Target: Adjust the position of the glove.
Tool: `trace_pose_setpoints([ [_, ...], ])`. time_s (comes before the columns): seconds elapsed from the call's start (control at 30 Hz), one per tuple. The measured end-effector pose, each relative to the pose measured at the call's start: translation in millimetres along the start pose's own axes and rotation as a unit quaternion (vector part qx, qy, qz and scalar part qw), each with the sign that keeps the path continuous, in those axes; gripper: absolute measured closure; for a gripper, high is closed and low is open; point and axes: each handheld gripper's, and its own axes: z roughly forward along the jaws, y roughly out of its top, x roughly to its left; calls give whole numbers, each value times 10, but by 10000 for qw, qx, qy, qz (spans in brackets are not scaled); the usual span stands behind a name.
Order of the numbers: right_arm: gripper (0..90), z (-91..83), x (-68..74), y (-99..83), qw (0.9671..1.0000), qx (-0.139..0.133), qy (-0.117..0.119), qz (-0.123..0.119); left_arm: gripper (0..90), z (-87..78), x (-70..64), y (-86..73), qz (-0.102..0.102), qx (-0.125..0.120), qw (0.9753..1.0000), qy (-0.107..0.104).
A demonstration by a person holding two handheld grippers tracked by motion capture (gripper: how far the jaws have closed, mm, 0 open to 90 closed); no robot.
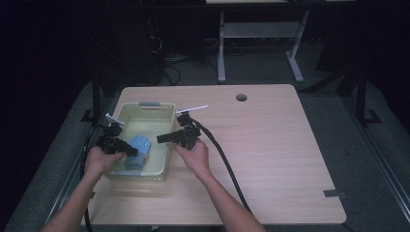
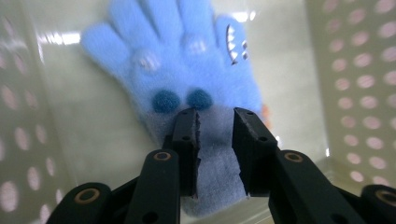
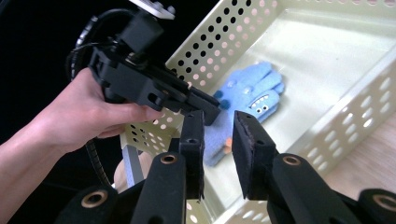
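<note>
The left hand-held gripper (image 1: 126, 150) reaches over the left wall of the basket (image 1: 164, 162) and points down into it, with its jaws parted and straddling the grey-blue cuff of the glove (image 2: 187, 79); the jaws stand on either side of the cuff without visibly pressing it. In the right gripper view the same unit (image 3: 205, 105) is seen held in the person's left hand (image 3: 79, 119), its tip just above the glove (image 3: 250, 95). The right hand-held gripper (image 1: 162, 138) is held level over the right wall of the basket, aimed leftward toward the other unit, and its jaws are apart with nothing between them. The glove (image 1: 137, 151) is light blue and fuzzy, with two dark blue dots and a toothed face pattern, and lies flat on the floor of the basket near its front-left corner. The basket is pale yellow with perforated walls and rests on the left part of the wooden desk (image 1: 270, 145).
</note>
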Motion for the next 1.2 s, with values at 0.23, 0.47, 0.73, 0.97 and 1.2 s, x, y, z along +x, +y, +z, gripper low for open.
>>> trace_pose_setpoints([
  [0.23, 732, -79, -27, -14, 10000, -58, -8, 21, 687, -88, 16, -16, 6, -218, 9996, -186],
  [0.47, 714, -121, -45, -49, 9999, -82, -38, 57, 662, -173, -2, -38, -17, -489, 9978, -439],
  [0.73, 673, -194, -90, -49, 9998, -127, -59, 103, 601, -299, -33, -32, 14, -813, 9948, -609],
  [0.97, 640, -248, -103, -48, 9998, -135, -96, 84, 561, -408, -139, -23, 152, -1130, 9892, -922],
  [1.2, 617, -346, -123, -36, 9997, -191, -134, 74, 551, -405, -229, -12, 258, -1207, 9868, -1048],
])
